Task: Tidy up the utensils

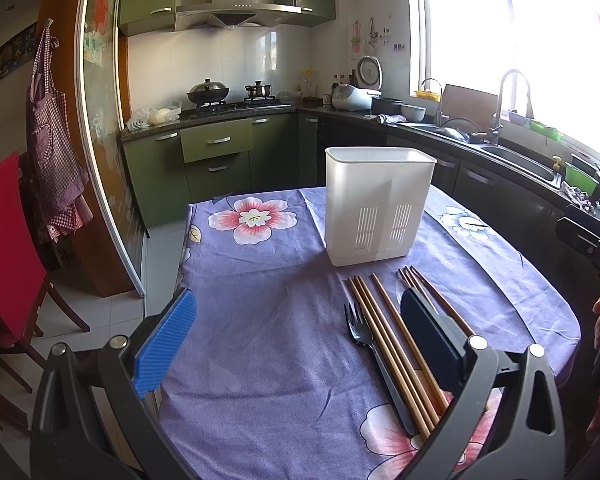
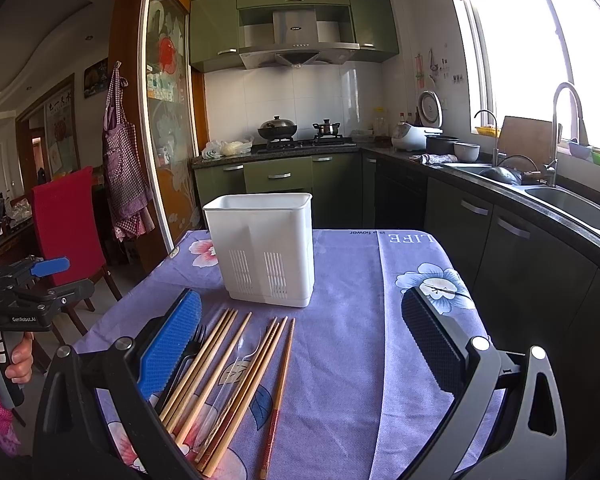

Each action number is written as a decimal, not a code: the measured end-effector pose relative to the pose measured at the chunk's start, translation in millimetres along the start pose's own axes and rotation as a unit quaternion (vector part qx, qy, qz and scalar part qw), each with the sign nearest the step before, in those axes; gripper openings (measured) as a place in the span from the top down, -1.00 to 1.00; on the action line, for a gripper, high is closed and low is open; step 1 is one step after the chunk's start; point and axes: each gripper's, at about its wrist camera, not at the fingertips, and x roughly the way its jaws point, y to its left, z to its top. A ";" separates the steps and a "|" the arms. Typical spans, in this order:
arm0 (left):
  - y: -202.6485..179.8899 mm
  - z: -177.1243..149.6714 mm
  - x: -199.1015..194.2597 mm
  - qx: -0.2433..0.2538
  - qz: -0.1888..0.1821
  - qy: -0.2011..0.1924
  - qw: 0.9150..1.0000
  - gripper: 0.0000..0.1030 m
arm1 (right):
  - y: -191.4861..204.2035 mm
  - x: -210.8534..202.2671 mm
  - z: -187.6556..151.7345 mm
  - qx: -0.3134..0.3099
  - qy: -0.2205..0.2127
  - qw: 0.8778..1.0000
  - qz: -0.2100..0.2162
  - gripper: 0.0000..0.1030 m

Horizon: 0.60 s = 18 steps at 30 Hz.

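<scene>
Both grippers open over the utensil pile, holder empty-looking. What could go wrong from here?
1. The chopsticks lie packed side by side, so a pinch may take several or scatter them.
2. The clear spoon sits among them, hard to see, and could be dragged.
3. The tall white holder stands free on loose cloth; a bump may tip it.

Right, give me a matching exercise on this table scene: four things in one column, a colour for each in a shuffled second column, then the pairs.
Things:
1. utensil holder
2. fork
3. spoon
4. tablecloth

Colours:
A. purple with flowers
B. clear
C. white
D. black

Pairs: 1-C, 2-D, 3-B, 4-A
</scene>
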 end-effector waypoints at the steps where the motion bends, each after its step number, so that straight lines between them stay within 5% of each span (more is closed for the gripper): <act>1: 0.1 -0.1 0.0 0.000 0.001 0.000 1.000 -0.89 | 0.1 0.0 0.1 0.000 0.000 1.000 -0.001 -0.92; 18: -0.3 -1.2 1.1 0.001 0.001 0.002 1.000 -0.89 | 0.4 1.8 -2.1 0.001 0.001 1.000 -0.001 -0.92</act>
